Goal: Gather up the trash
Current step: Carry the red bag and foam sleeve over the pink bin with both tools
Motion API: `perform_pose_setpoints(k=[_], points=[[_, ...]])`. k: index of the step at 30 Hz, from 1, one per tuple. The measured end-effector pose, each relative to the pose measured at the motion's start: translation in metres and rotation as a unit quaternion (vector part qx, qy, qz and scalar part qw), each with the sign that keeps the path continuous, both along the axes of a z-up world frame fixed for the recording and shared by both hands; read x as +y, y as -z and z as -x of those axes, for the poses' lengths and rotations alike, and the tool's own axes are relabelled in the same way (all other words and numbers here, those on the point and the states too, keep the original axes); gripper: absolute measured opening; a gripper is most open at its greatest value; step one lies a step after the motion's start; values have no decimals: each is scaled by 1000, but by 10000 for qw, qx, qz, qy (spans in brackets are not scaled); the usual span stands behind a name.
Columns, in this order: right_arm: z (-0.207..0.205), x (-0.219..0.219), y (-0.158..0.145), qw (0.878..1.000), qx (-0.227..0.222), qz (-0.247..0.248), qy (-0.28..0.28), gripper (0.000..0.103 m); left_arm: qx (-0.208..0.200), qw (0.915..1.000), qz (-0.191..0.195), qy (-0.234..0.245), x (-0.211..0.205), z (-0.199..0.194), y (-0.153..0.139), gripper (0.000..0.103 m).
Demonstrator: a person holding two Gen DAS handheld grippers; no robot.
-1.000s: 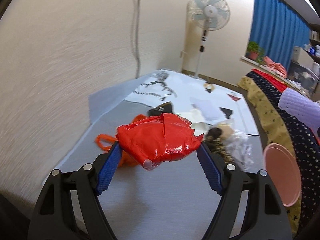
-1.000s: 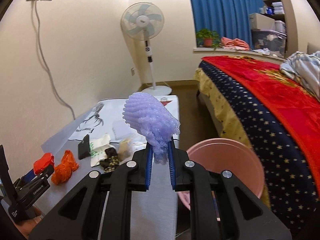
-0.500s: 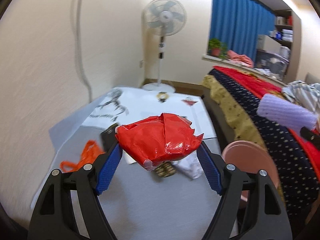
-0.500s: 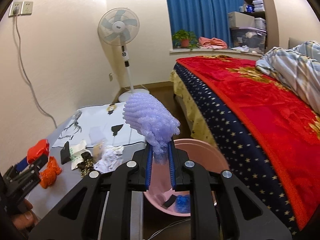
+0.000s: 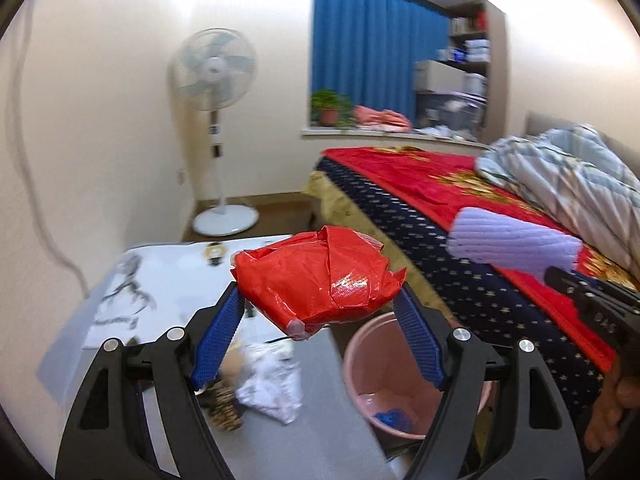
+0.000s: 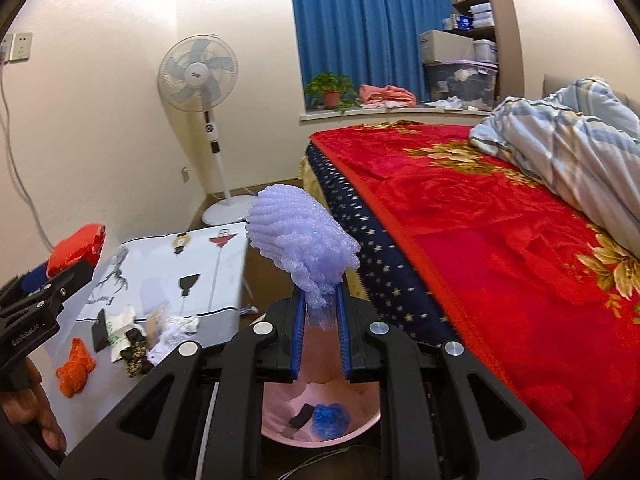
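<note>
Bedside bench (image 6: pixel 168 280) clutter awaits: the right claw (image 6: pixel 320 312) pinches purple foam (image 6: pixel 300 244) above the pink bin (image 6: pixel 360 426); the left claw (image 5: pixel 320 316) grips a red wrapper (image 5: pixel 316 280). Each should centre over the bin before letting go.

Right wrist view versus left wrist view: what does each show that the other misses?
Only the right wrist view shows the orange bag on the table, the wall socket and a black scrap in the pink bin.

Only the left wrist view shows the left claw gripping the red wrapper head-on.

Both show the purple foam net, the bin with blue trash, white crumpled paper and the fan.
</note>
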State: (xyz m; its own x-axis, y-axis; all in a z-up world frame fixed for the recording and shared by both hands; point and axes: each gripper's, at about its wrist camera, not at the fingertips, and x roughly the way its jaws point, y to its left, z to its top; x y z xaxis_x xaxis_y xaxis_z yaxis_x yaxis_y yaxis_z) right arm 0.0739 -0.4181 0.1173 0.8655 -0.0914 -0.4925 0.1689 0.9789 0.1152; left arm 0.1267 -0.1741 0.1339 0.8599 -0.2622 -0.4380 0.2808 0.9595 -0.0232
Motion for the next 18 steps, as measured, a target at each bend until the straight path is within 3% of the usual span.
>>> perform_pose_setpoints(k=[9, 18], points=[[1, -19, 19, 9990, 112, -72, 422, 15, 54, 9988, 130, 479, -41, -14, 19, 74], [-7, -26, 35, 9979, 166, 9, 621, 15, 414, 9973, 292, 534, -54, -31, 50, 74]])
